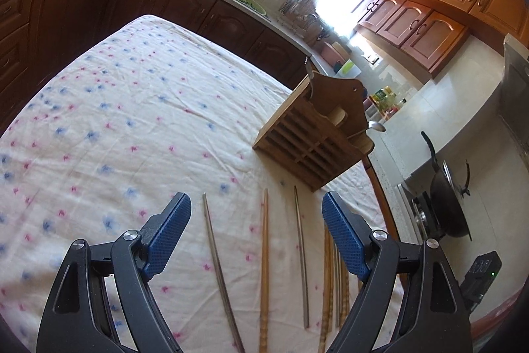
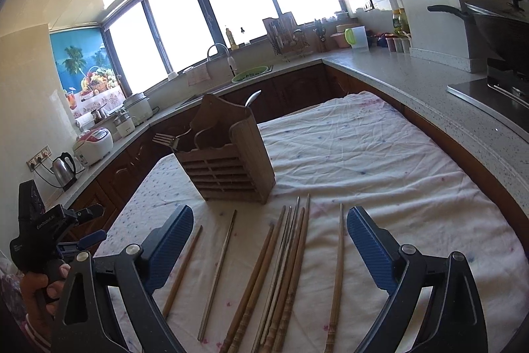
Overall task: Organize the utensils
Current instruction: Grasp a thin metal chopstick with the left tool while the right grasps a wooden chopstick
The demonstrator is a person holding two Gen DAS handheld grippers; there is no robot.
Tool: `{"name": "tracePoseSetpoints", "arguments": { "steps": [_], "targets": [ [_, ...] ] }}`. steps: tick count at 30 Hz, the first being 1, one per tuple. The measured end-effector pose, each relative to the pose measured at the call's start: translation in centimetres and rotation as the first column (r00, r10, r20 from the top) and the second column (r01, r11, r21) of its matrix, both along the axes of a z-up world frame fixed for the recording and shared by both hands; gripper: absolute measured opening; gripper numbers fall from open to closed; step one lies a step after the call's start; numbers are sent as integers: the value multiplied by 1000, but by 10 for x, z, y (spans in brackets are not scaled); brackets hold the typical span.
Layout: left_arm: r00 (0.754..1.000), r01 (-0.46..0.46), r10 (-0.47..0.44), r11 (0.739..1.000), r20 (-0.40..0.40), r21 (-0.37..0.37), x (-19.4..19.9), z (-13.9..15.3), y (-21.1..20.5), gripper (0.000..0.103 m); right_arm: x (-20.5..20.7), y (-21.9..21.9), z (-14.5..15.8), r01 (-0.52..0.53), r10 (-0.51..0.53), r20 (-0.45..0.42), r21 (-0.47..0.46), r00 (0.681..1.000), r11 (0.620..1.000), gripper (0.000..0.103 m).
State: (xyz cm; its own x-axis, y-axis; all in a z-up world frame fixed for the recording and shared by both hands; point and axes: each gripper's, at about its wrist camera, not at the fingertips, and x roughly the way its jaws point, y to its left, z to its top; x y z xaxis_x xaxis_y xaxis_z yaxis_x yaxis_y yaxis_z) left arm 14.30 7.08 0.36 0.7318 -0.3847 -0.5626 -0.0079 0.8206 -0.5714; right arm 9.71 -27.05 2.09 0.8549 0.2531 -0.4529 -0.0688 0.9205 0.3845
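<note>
A wooden utensil holder (image 2: 228, 164) stands on the cloth-covered table (image 2: 380, 161); a fork (image 2: 167, 139) and a spoon (image 2: 253, 98) stick out of it. It also shows in the left wrist view (image 1: 317, 138). Several chopsticks lie in front of it: a wooden bundle (image 2: 281, 280), a single wooden one (image 2: 338, 280), a metal one (image 2: 220, 270) and a wooden one (image 2: 182, 270). My right gripper (image 2: 269, 217) is open above them. My left gripper (image 1: 256, 204) is open above a metal chopstick (image 1: 218, 263), a wooden one (image 1: 264, 263) and another metal one (image 1: 301, 257). The left gripper also shows in the right wrist view (image 2: 89, 222).
Kitchen counters (image 2: 396, 78) wrap around the table, with a sink (image 2: 244, 76), dish rack (image 2: 291, 38), rice cooker (image 2: 94, 144) and kettle (image 2: 64, 169). A wok (image 1: 446, 200) sits on the stove at the right. The table's far left part (image 1: 115, 105) is bare cloth.
</note>
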Motion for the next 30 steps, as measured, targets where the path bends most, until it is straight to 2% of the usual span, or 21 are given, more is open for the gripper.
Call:
{"name": "tracePoseSetpoints", "arguments": {
  "steps": [6, 15, 20, 22, 24, 30],
  "targets": [
    [999, 13, -11, 997, -36, 76, -11, -12, -14, 83, -14, 0, -22, 3, -4, -54, -16, 999, 1000, 95],
    [999, 24, -13, 973, -49, 231, -10, -14, -31, 83, -17, -6, -26, 28, -30, -57, -24, 998, 999, 95],
    [996, 37, -14, 961, -86, 275, -3, -22, -35, 83, -10, -7, -30, 30, -32, -72, -20, 997, 999, 94],
    [995, 43, -14, 957, -103, 286, 1, -25, -36, 83, -6, -6, -31, 29, -30, -82, -23, 996, 999, 88],
    [993, 49, -15, 955, -115, 294, 4, -29, -38, 83, -1, -2, -33, 19, -21, -98, -25, 995, 1000, 76],
    [986, 87, -37, 945, -161, 315, 19, -36, -43, 70, 24, 21, -39, -70, 67, -151, -14, 986, 997, 46]
  ]
}}
